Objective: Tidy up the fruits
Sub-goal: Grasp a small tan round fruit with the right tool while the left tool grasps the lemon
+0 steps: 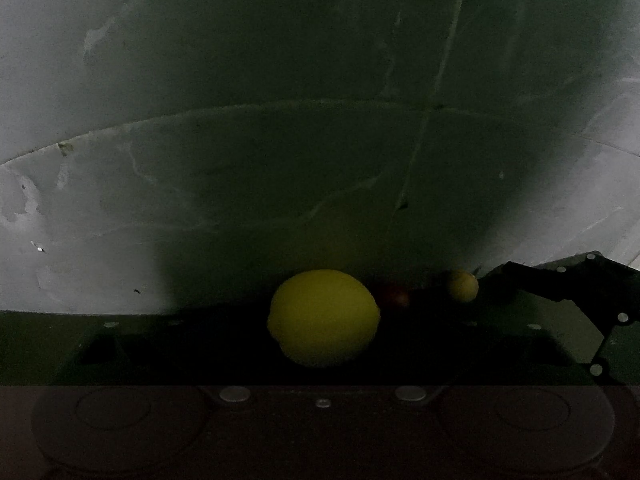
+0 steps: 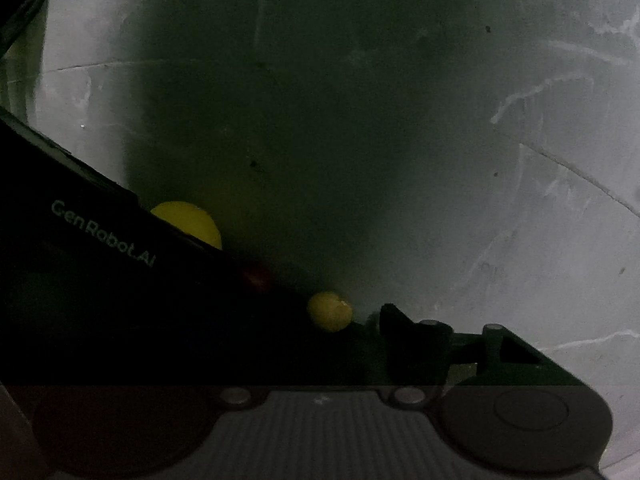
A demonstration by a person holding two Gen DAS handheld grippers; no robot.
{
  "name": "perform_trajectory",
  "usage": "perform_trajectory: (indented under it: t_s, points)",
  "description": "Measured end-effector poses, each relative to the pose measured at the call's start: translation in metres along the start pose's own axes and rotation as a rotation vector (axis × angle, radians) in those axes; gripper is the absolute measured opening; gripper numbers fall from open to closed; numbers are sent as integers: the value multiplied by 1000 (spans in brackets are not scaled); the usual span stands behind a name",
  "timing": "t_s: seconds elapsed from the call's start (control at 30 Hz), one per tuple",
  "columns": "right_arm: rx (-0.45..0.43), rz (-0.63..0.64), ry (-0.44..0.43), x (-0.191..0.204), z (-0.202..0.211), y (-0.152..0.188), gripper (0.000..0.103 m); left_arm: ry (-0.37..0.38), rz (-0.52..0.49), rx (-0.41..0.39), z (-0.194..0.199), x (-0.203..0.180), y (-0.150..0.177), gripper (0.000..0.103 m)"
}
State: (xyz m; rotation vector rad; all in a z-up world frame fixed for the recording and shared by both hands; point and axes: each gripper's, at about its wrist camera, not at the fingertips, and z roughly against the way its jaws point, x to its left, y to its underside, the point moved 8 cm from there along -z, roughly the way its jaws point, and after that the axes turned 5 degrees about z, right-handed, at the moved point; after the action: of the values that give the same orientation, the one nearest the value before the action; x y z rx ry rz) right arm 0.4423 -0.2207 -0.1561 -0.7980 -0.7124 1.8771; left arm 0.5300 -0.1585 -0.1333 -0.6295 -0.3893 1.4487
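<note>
While dim light hid both claws' fingers (grip state unreadable), large lemon [image 1: 323,317] sat lower centre, small lemon [image 1: 463,285] lower right, reddish fruit [image 1: 396,297] between. Best: approach slowly, centre the lemon.

lemon [image 1: 323,317] blocks centre, open floor [image 1: 100,160] beyond
</note>
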Motion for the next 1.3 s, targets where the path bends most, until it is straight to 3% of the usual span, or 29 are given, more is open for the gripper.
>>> perform_trajectory:
  t_s: [0.57,0.83,1.3]
  points:
    - [18,-41,-10,-11,-10,-4,49,-2,5,5,-4,0,-2,66]
    - [24,-55,-3,-13,-10,0,32,4,17,-4,-3,4,1,65]
    - [1,-84,1,2,32,5,31,16,16,27,28,5,22,64]
